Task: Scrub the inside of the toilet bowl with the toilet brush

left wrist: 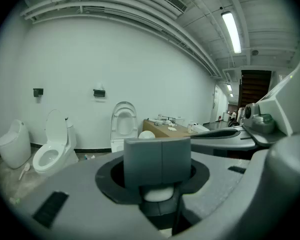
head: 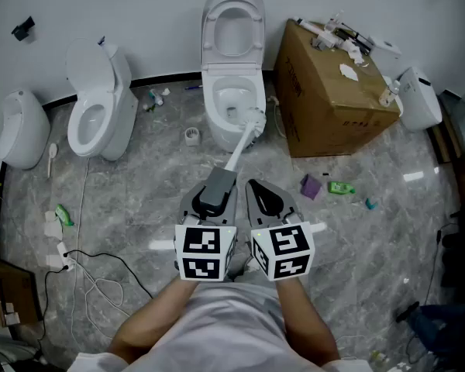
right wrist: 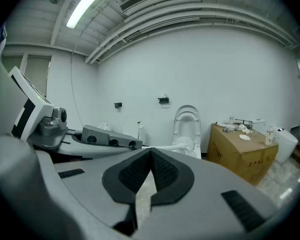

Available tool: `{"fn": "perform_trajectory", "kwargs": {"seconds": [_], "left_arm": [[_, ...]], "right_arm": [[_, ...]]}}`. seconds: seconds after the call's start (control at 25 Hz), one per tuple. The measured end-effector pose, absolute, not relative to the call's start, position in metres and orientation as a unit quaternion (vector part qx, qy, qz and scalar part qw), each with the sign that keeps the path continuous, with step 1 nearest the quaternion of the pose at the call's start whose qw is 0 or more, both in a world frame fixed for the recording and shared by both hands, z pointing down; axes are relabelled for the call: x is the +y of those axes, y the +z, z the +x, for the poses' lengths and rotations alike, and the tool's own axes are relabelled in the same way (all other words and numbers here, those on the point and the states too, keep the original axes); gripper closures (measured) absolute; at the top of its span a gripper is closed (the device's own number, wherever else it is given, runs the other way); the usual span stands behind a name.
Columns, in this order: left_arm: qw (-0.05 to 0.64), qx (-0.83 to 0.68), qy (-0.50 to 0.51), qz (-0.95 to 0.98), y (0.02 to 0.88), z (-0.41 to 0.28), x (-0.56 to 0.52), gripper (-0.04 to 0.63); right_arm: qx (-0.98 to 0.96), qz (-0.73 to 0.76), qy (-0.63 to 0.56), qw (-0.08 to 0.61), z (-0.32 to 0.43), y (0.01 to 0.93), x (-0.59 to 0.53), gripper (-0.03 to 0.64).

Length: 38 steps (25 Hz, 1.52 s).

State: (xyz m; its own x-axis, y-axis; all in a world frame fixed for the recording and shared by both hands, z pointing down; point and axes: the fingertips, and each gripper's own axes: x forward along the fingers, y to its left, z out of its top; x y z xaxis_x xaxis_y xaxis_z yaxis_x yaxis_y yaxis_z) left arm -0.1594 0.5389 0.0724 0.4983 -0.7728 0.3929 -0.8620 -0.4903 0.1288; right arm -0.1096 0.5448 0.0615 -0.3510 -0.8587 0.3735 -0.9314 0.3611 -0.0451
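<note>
**Brush at the bowl, gripped by the left of two hand-held grippers**

Nearest, the left gripper (head: 215,178) has its jaws clamped on the grey grip of the brush (head: 239,152). The right gripper (head: 254,184), just beside it, has its jaws pressed together on nothing. The white shaft slants away to the right, its head at the near right rim of the open toilet (head: 234,74) by the far wall. A box (head: 333,99) stands to the right of that toilet and a second toilet (head: 101,111) to its left.
</note>
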Motion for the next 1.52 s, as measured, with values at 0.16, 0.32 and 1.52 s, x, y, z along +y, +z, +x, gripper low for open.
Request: {"fn": "perform_trajectory", "kwargs": {"seconds": [0.16,0.32,1.52], "left_arm": [[0.158,-0.479,0.143,0.852,0.079,-0.162,0.535,0.439],[0.161,-0.477,0.147,0.852,0.084,-0.167,0.527,0.439],[0.199,-0.506,0.203,0.814,0.144,-0.09,0.305,0.439]], "right_arm": [[-0.812,0.552,0.128,0.144,-0.114,0.066,0.541,0.615],[-0.811,0.552,0.125,0.148,-0.12,0.068,0.534,0.615],[-0.824,0.516,0.17,0.161,-0.033,0.121,0.302,0.615]]}}
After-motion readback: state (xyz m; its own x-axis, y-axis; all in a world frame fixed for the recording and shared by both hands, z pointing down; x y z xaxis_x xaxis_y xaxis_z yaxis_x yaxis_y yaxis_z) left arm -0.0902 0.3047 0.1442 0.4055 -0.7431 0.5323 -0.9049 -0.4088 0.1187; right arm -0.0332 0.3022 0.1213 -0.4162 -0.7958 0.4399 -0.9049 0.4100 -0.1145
